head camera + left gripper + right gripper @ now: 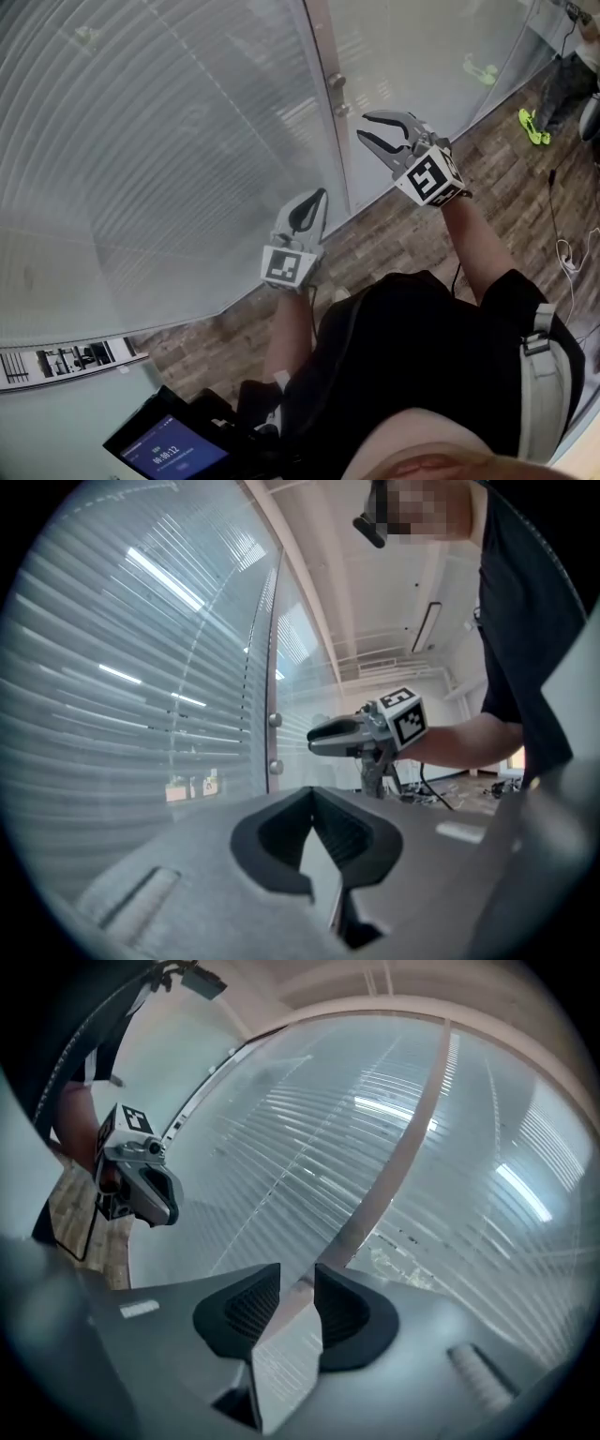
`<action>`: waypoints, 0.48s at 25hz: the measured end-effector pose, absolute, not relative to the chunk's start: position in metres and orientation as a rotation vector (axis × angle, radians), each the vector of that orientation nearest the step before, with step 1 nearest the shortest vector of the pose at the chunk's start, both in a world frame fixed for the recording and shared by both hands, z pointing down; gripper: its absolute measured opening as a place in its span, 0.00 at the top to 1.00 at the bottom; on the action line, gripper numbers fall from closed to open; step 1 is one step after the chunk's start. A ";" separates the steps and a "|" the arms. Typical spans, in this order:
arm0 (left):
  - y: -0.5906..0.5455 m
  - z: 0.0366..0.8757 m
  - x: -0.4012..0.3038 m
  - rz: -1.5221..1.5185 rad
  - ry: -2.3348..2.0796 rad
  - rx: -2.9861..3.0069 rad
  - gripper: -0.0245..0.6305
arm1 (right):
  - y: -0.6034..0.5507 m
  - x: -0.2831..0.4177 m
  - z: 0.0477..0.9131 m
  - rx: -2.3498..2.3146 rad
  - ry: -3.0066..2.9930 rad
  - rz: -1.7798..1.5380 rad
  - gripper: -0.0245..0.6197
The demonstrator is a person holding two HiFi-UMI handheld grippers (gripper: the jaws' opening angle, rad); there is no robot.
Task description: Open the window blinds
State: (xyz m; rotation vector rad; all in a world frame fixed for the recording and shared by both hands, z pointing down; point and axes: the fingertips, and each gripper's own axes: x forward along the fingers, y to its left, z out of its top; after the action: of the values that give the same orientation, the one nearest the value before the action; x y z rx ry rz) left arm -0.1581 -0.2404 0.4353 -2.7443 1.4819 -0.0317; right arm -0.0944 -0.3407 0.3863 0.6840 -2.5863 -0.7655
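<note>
The blinds [159, 141] behind the glass look shut and you seem only at the reach: with your left gripper [322, 194] pressed together and empty, bring your spread, empty right gripper [361, 127] onto a knob [336, 81] at the right edge of the pane.

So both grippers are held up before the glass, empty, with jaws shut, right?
Not both. The right gripper view shows the right gripper with jaws apart; only the left gripper is shut. Both are empty, held up before the glass.
</note>
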 end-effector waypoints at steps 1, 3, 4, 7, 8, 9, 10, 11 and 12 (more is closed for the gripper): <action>-0.239 0.435 -0.160 -0.031 1.477 -2.747 0.96 | -0.342 -0.098 0.381 0.688 -2.542 -0.817 0.79; -0.236 0.435 -0.162 -0.029 1.468 -2.755 0.96 | -0.348 -0.102 0.374 0.693 -2.457 -0.910 0.77; -0.236 0.436 -0.162 -0.027 1.461 -2.761 0.96 | -0.351 -0.103 0.372 0.696 -2.410 -0.956 0.75; -0.233 0.438 -0.161 -0.006 1.440 -2.776 0.96 | -0.359 -0.107 0.364 0.695 -2.256 -1.096 0.70; -0.231 0.438 -0.161 0.003 1.435 -2.779 0.96 | -0.361 -0.109 0.362 0.695 -2.205 -1.138 0.67; -0.228 0.439 -0.162 0.007 1.432 -2.783 0.96 | -0.363 -0.112 0.360 0.696 -2.161 -1.173 0.64; -0.225 0.440 -0.162 0.004 1.428 -2.788 0.96 | -0.366 -0.115 0.359 0.700 -2.123 -1.202 0.63; -0.223 0.442 -0.162 -0.002 1.422 -2.792 0.96 | -0.370 -0.117 0.358 0.707 -2.090 -1.225 0.63; -0.223 0.442 -0.161 -0.007 1.415 -2.794 0.96 | -0.374 -0.118 0.356 0.715 -2.062 -1.242 0.62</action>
State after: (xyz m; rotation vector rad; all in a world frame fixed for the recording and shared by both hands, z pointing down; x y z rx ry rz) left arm -0.1607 -0.2226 0.4422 -2.7943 1.4148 -0.0074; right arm -0.1181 -0.3742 0.3561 0.7149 -2.0619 -1.2419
